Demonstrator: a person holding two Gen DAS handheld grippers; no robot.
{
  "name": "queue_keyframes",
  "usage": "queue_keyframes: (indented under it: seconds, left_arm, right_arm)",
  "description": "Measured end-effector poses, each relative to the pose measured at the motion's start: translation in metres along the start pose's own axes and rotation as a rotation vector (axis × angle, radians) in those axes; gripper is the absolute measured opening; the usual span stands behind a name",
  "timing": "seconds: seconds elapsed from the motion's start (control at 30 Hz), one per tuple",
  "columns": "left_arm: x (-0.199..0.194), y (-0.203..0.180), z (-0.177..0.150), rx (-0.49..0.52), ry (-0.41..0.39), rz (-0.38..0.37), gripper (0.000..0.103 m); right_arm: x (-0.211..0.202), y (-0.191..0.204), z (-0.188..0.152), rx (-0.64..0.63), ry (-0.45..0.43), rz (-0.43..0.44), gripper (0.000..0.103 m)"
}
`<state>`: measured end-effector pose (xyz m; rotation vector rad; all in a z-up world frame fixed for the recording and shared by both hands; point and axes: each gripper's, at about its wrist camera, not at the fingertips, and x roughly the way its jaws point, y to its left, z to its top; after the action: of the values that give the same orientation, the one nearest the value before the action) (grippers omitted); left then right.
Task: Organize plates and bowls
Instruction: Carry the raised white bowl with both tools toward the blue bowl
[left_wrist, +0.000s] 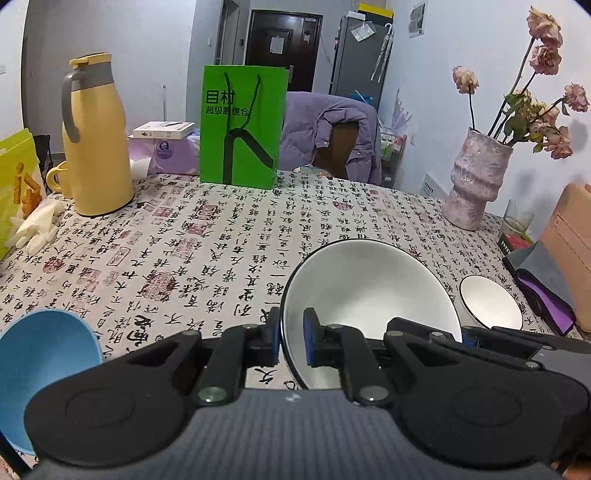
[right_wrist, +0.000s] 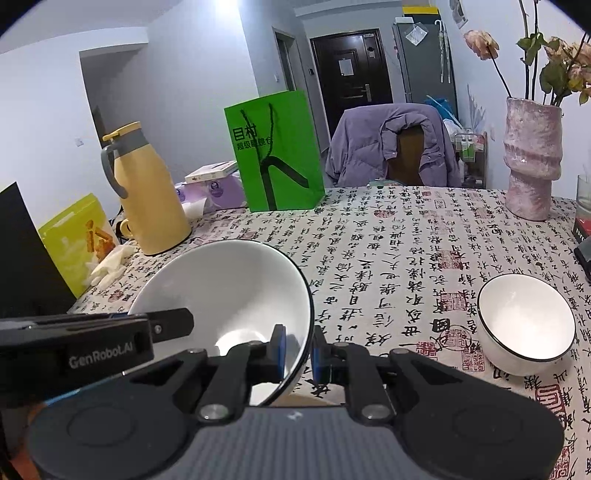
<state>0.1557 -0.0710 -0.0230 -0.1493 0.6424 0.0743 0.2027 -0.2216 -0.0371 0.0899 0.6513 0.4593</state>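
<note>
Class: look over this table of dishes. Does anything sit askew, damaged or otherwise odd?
The large white bowl is tilted, pinched at opposite rims by the left gripper and right gripper. The blue bowl also looks tipped. The vase's flowers are wilted.

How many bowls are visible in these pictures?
3: large white bowl held by both grippers, small white bowl on the table to its right, blue bowl at far left.
</note>
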Motion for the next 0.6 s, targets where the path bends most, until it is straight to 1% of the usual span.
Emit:
queue_keyframes:
  seconds: [0.6]
  left_arm:
    - [-0.025,0.020,-0.004,-0.019,-0.031,0.002,0.012]
  right_arm:
    - [-0.013,0.025,-0.001,-0.018,-0.020,0.011,0.014]
